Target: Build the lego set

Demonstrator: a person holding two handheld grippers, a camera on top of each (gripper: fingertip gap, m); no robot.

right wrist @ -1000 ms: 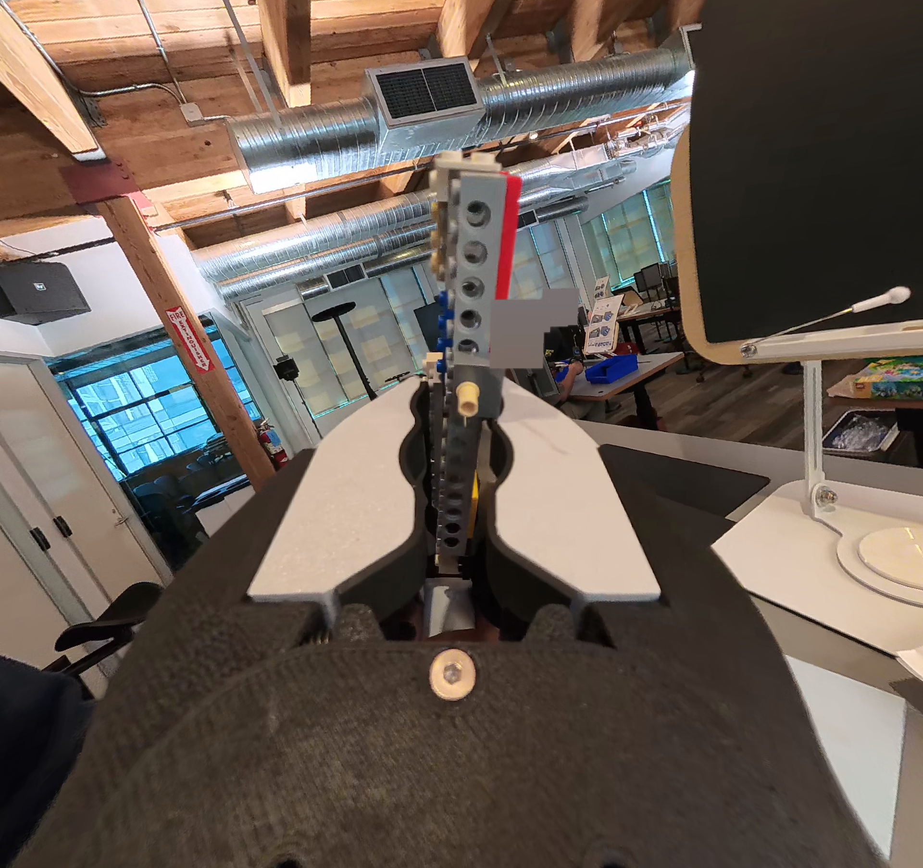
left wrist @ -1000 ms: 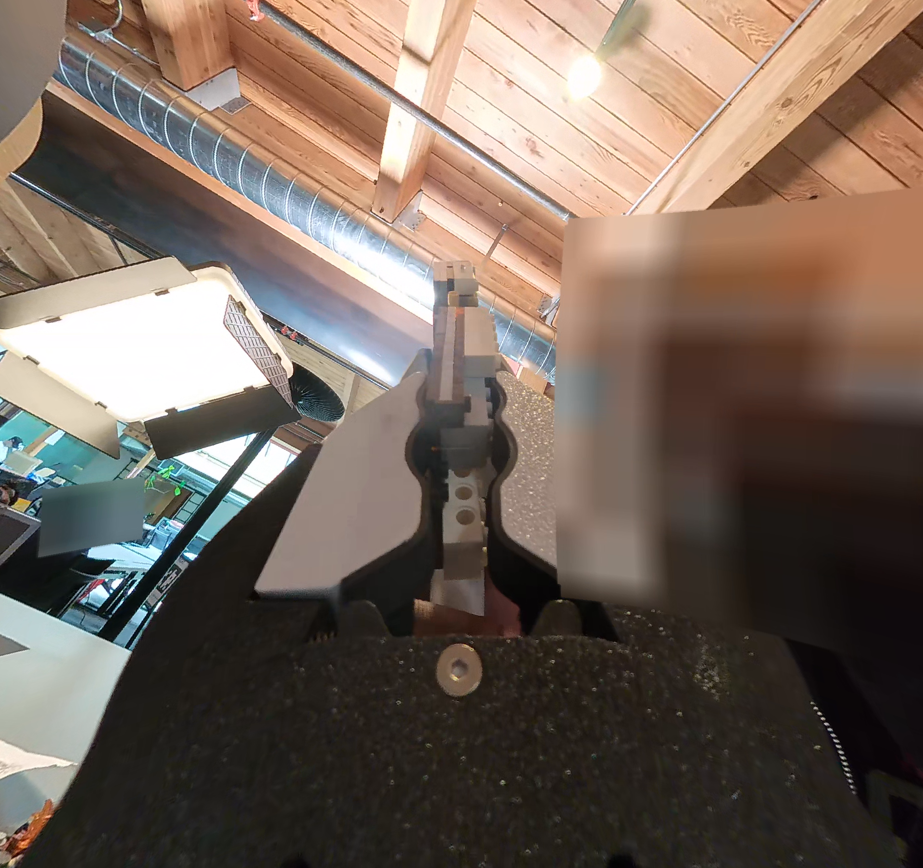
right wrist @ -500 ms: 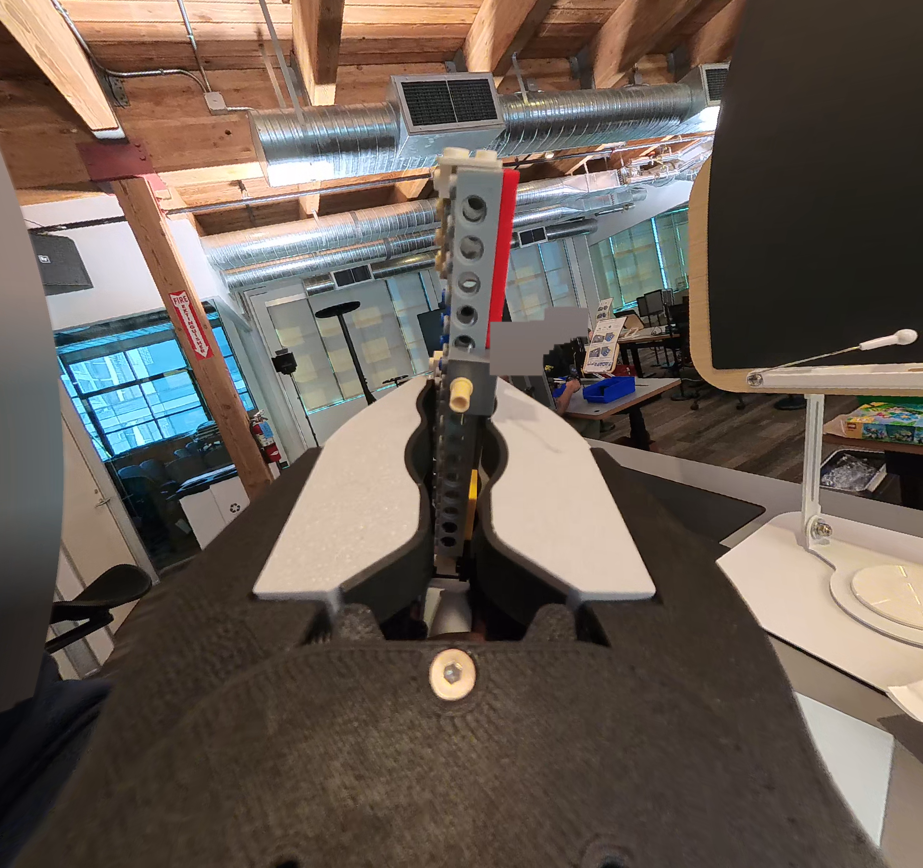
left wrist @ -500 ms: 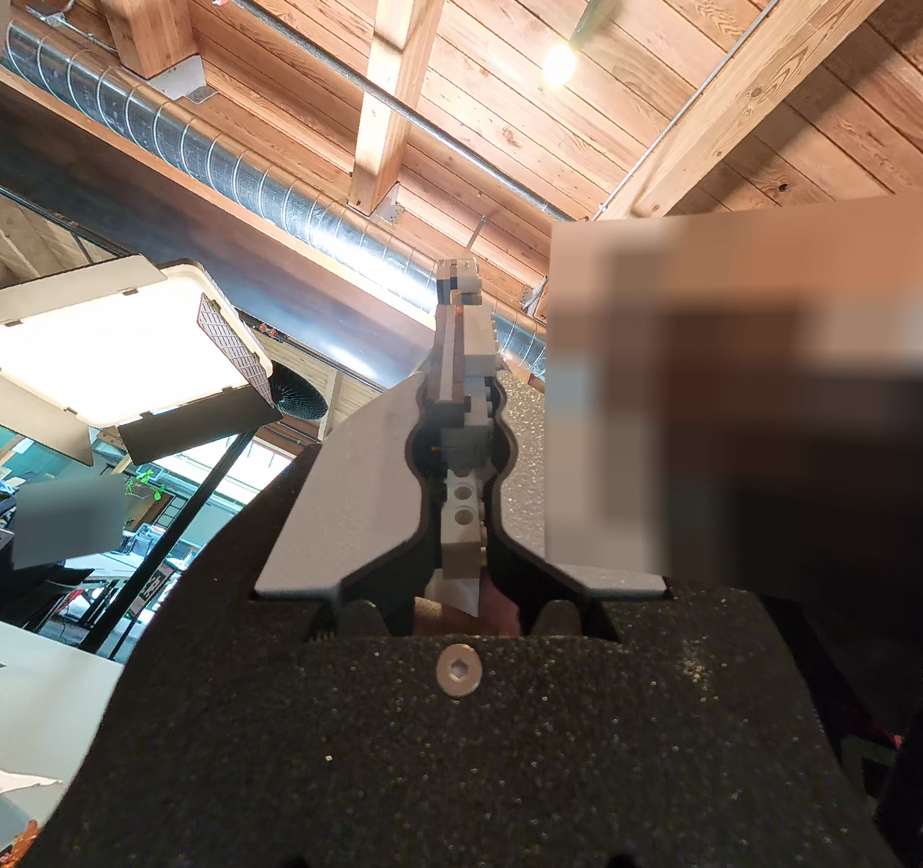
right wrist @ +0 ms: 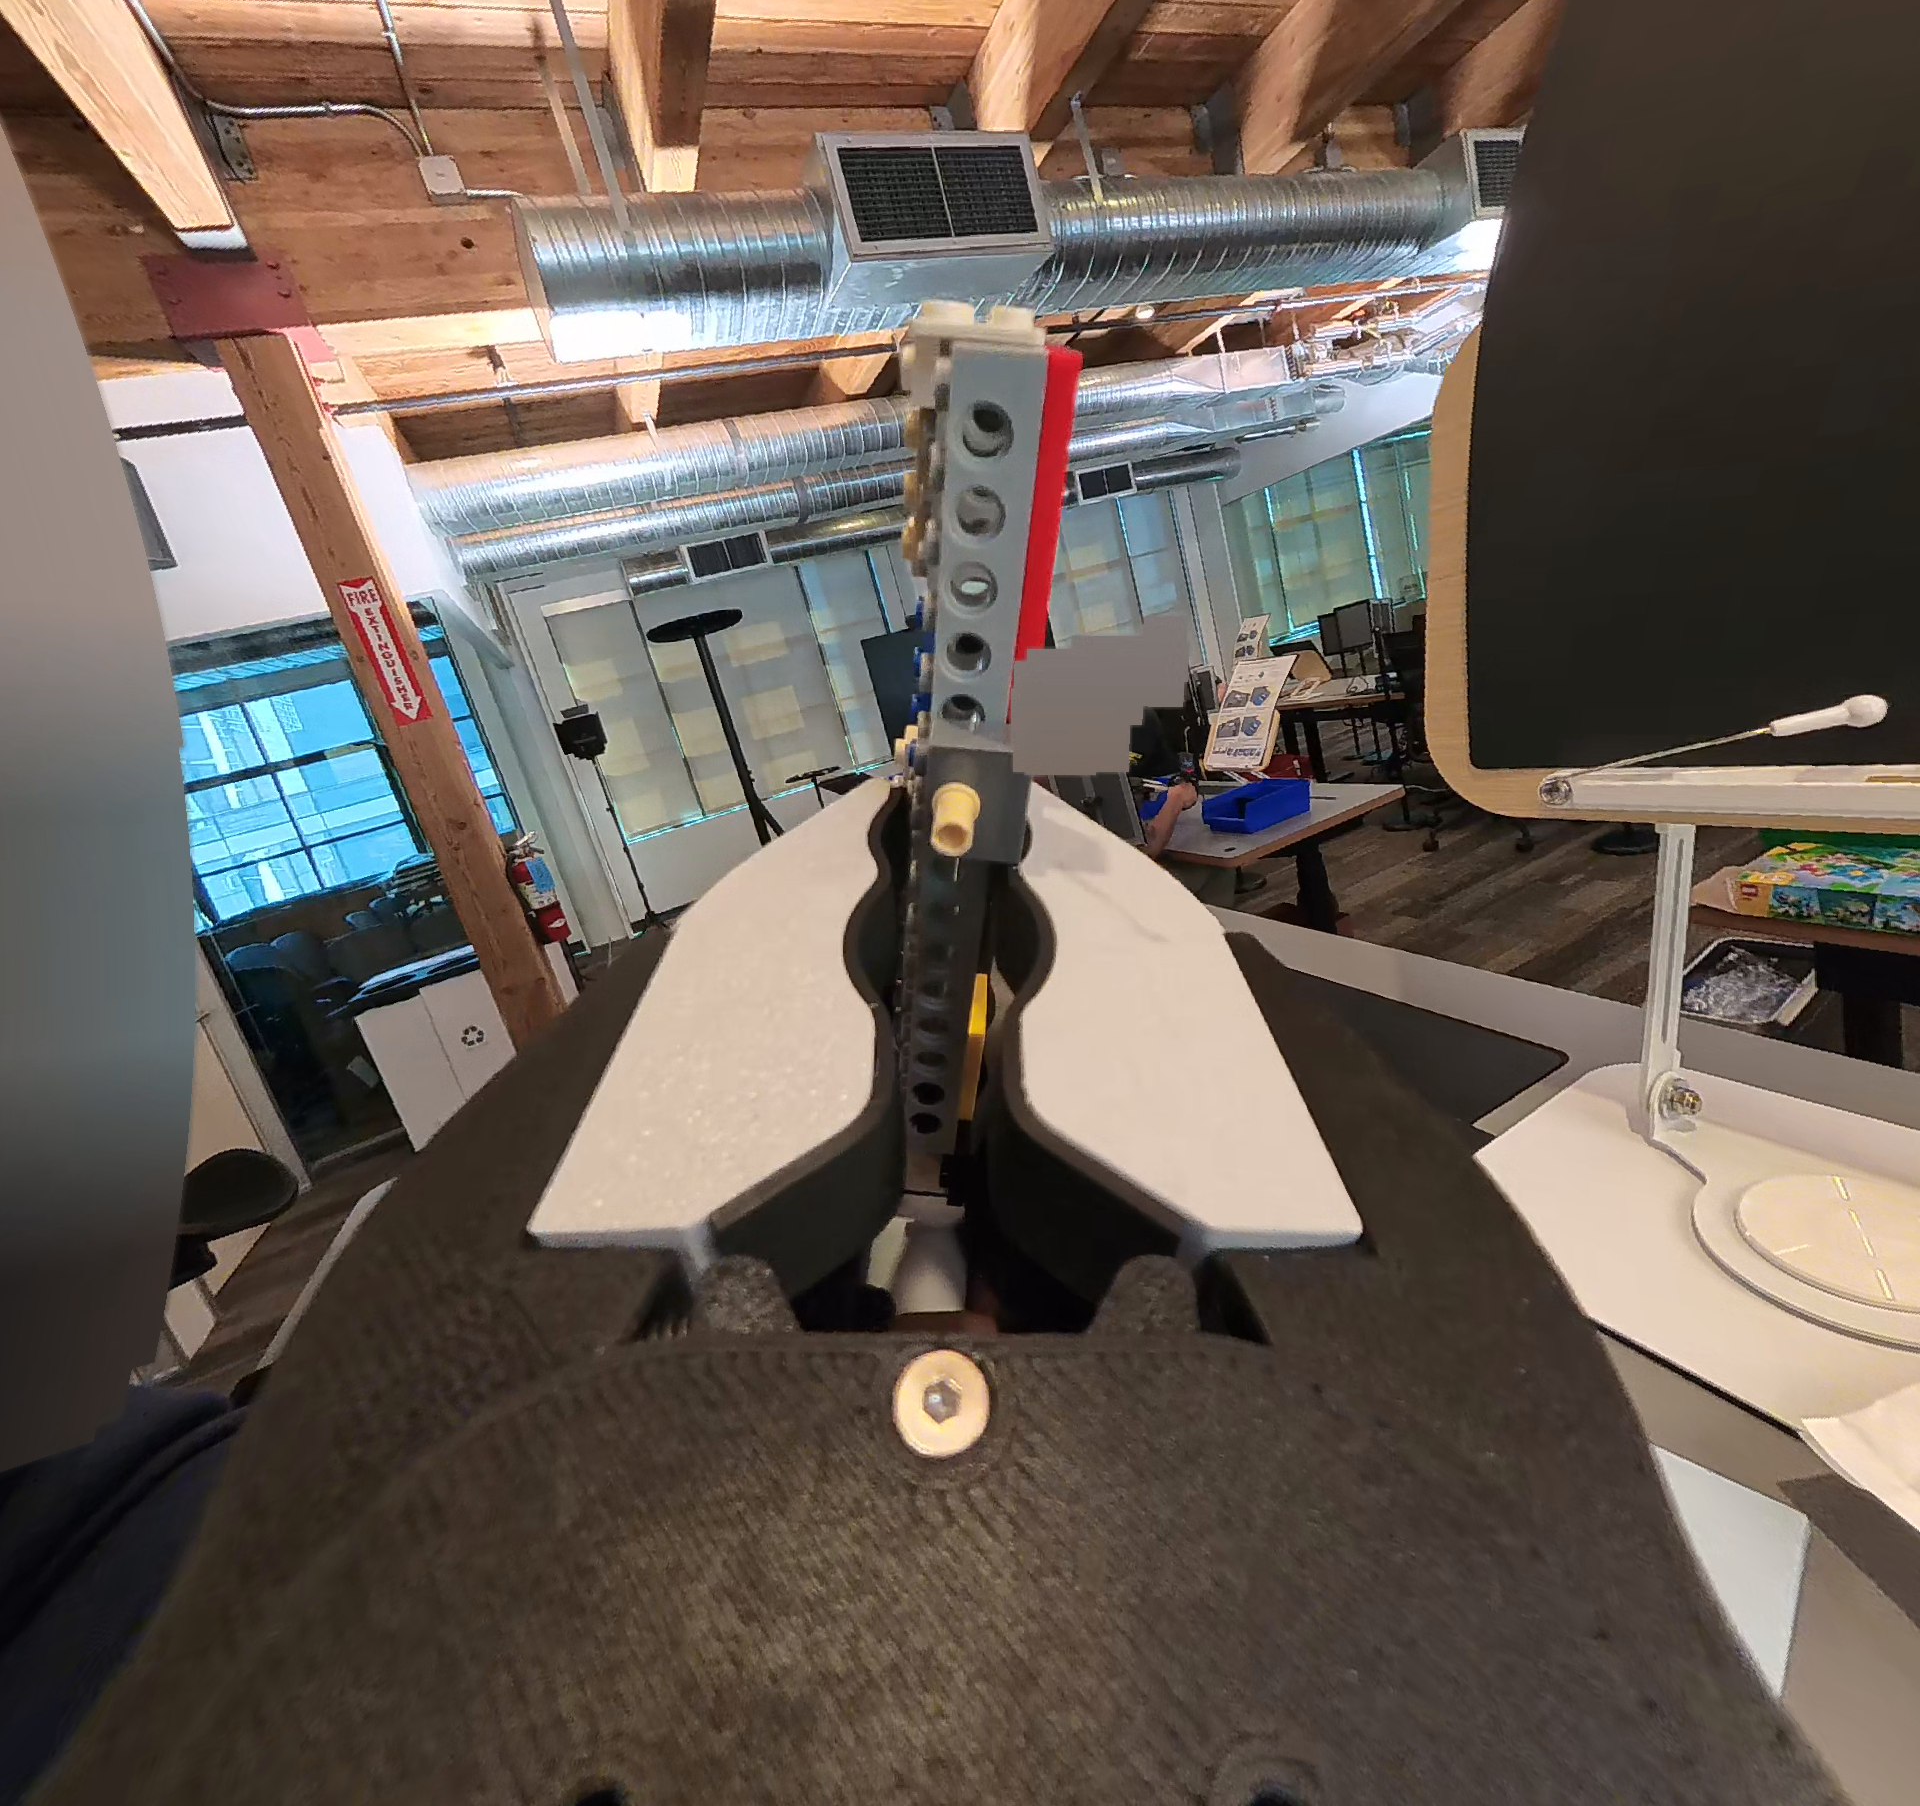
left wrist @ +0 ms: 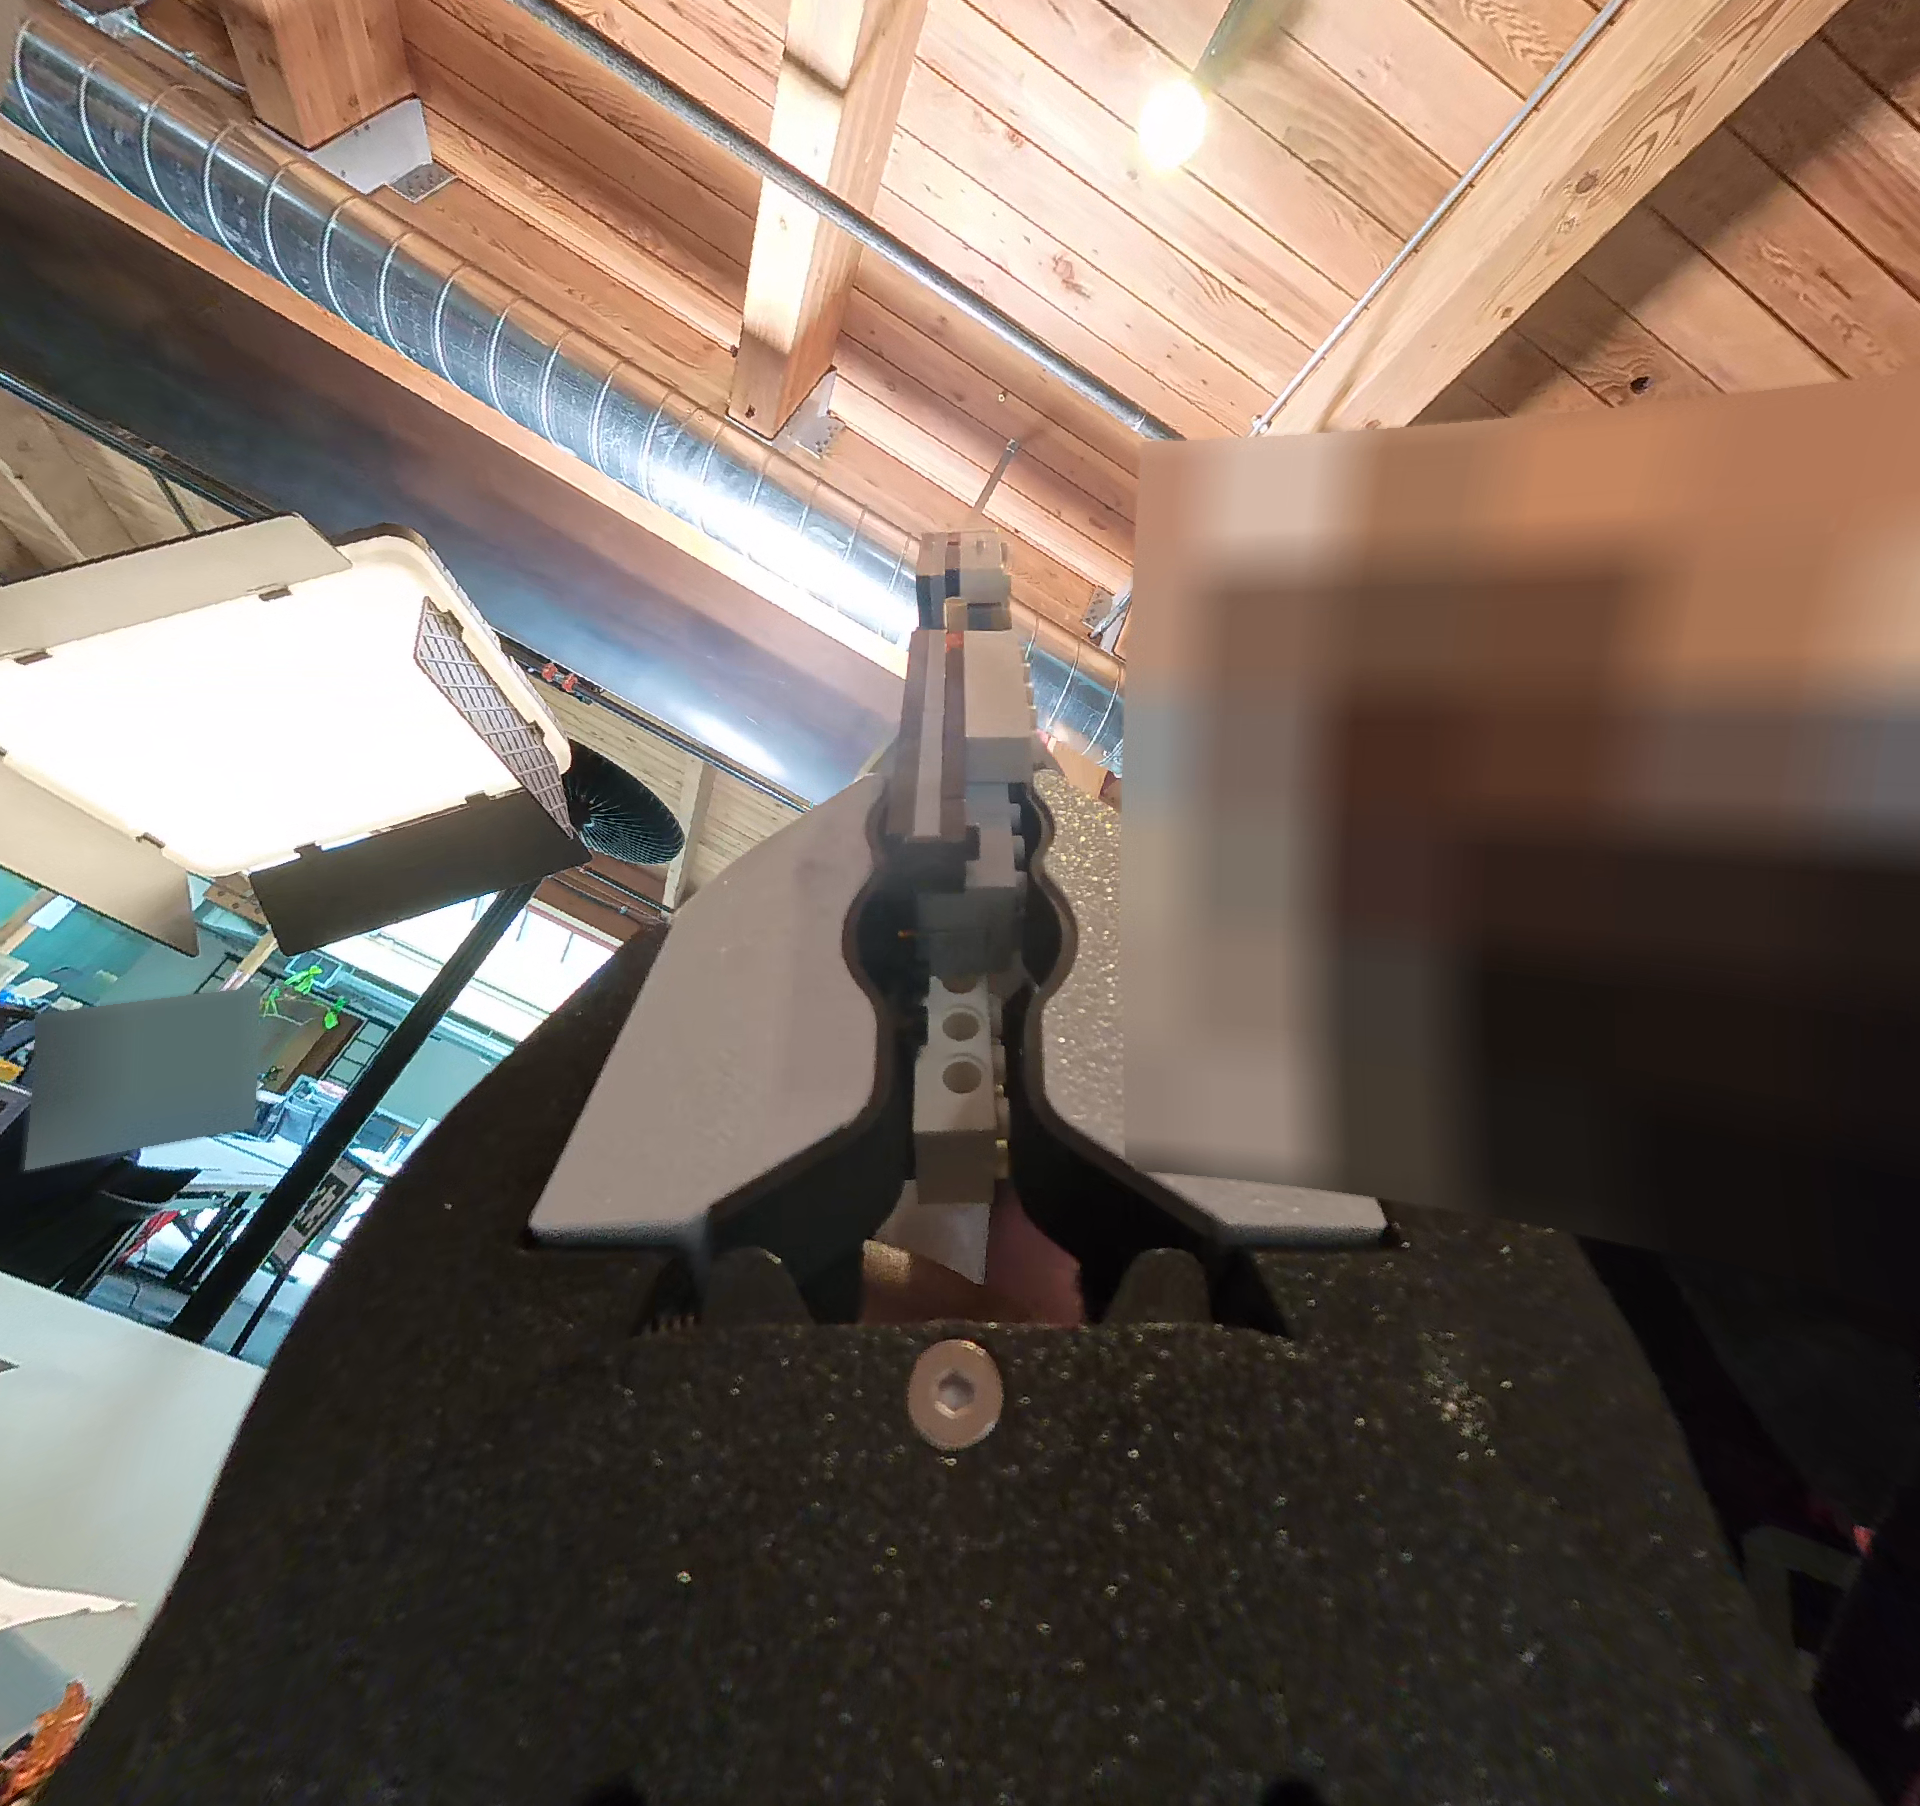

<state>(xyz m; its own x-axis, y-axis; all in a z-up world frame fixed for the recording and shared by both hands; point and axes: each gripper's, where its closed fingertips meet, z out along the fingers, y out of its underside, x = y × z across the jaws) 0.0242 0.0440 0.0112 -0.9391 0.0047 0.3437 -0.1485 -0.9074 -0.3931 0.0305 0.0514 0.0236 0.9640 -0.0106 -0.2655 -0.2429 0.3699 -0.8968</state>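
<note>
The left gripper is clenched on a grey-and-brown brick assembly; the right gripper grips a grey holed brick beam backed by a red strip. Both pieces rise clear of the fingers. Holding them well probably means steady pressure and no twisting. Beyond lie a lamp base and ducts.

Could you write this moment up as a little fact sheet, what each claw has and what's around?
Left gripper: shut on a grey brick assembly, pointing up at the wooden ceiling
Right gripper: shut on a grey holed beam assembly with a red strip and a tan peg
Nearby: metal duct; white table
</note>
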